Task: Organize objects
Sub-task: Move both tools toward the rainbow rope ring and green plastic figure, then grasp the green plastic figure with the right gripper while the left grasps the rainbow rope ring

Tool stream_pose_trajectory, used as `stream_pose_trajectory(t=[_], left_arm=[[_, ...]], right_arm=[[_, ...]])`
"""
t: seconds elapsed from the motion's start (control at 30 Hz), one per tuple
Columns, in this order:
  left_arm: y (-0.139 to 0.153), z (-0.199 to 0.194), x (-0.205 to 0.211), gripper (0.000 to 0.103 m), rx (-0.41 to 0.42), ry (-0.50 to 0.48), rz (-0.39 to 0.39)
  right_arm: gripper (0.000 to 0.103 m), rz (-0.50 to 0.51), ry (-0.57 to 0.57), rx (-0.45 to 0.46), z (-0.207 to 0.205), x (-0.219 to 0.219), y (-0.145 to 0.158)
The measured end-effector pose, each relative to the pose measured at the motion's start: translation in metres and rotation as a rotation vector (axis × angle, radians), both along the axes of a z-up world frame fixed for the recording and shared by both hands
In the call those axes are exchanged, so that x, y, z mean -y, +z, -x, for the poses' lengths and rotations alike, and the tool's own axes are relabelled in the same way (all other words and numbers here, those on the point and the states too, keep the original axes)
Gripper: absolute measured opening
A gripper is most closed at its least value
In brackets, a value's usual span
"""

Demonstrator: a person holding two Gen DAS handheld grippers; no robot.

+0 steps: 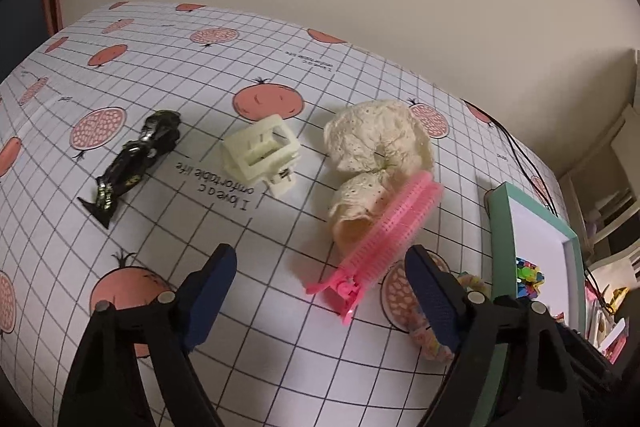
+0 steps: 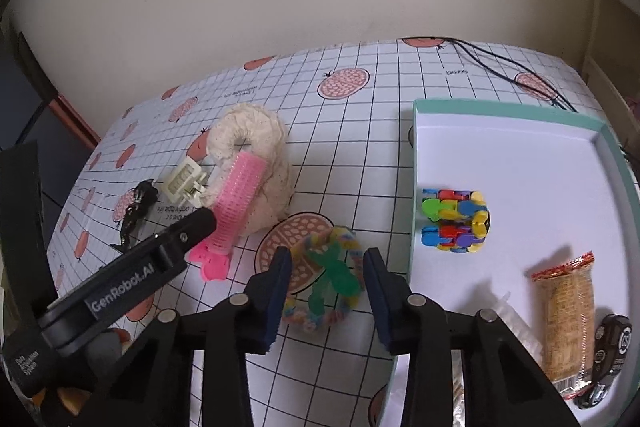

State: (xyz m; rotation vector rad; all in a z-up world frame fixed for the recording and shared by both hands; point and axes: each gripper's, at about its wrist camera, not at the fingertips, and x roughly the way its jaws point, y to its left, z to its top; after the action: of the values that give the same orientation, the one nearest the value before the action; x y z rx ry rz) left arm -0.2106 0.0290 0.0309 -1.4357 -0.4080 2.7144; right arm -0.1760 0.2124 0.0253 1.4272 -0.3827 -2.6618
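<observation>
- Table (image 2: pixel 360 155) with grid cloth and pink fruit prints, holding all items.
- Tray (image 2: pixel 516 109) with teal rim on the right side of the table, white inside.
- In the tray: colourful toy (image 2: pixel 454 221) near its left wall; snack pack (image 2: pixel 566 323) nearer and more right; black key fob (image 2: pixel 612 345) just right of the snack.
- Left gripper (image 1: pixel 320 297) spread wide above the cloth, holding nothing; pink curler just beyond its right finger.
- Right gripper (image 2: pixel 328 291) spread, one finger on each side of the rainbow ring (image 2: pixel 320 293), not yet pinching; green piece lying across the ring.
- Cream scrunchie (image 2: pixel 256 163) left of the tray, well apart from it.
- Pink curler (image 2: pixel 236 203) leaning on the scrunchie's near side.
- Cream claw clip (image 1: pixel 262 153) just left of the scrunchie.
- Black clip (image 1: pixel 134 163) farthest left, apart from the claw clip.
</observation>
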Motion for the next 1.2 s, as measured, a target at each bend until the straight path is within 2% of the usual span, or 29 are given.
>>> stream_pose_trajectory(t=[0.3, 0.5, 0.57, 0.8, 0.83, 0.9, 1.1, 1.2], left_arm=[[-0.002, 0.006, -0.012, 0.072, -0.001, -0.045, 0.004], [-0.007, 0.004, -0.009, 0.070, 0.015, -0.037, -0.006], [-0.009, 0.003, -0.007, 0.070, 0.021, -0.032, -0.016], [-0.004, -0.001, -0.007, 0.068, -0.002, -0.029, -0.002], [-0.003, -0.001, -0.007, 0.067, -0.007, -0.031, 0.005], [-0.001, -0.002, -0.008, 0.058, -0.011, -0.030, 0.021], [0.004, -0.004, -0.006, 0.055, -0.023, -0.022, 0.014], [0.006, -0.006, -0.009, 0.055, -0.026, -0.040, 0.012]], right_arm=[[0.034, -0.031, 0.015, 0.029, 0.003, 0.003, -0.009], [0.033, -0.031, 0.000, 0.034, 0.004, -0.002, -0.012], [0.028, -0.031, 0.003, 0.040, 0.006, -0.003, -0.014], [0.026, -0.037, 0.011, 0.047, 0.008, 0.001, -0.018], [0.025, -0.040, 0.012, 0.046, 0.008, 0.001, -0.018], [0.025, -0.034, 0.012, 0.047, 0.008, 0.000, -0.018], [0.024, -0.015, 0.007, 0.048, 0.006, -0.002, -0.018], [0.017, 0.008, 0.010, 0.045, 0.004, -0.004, -0.016]])
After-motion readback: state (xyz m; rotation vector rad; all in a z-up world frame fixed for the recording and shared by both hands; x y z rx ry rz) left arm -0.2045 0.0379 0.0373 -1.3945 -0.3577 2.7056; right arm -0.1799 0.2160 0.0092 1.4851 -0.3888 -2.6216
